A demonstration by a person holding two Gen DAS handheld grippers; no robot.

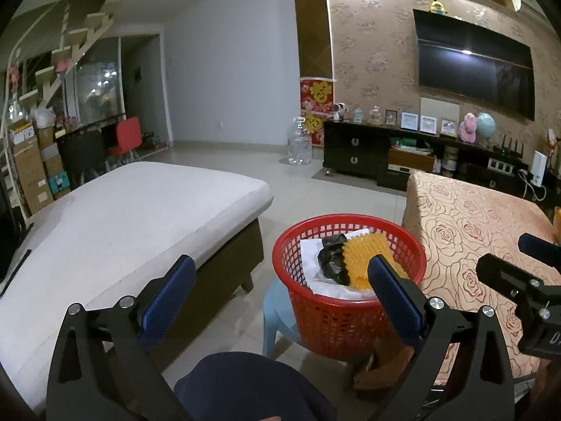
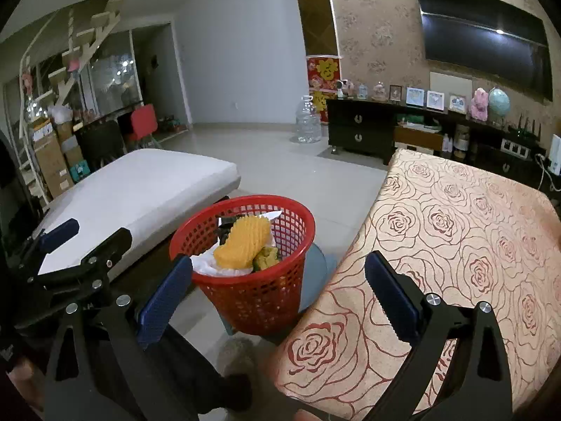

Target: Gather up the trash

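Red plastic mesh basket (image 1: 350,280), filled with yellow foam netting (image 1: 364,259) and black crumpled plastic (image 1: 331,258), is seen just ahead of the left gripper (image 1: 280,280), spread wide, nothing held. Right gripper (image 2: 277,287) is likewise released.

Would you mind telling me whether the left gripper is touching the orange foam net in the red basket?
Apart. The right wrist view shows the left gripper open and off to the basket's left, well clear of the orange foam net.
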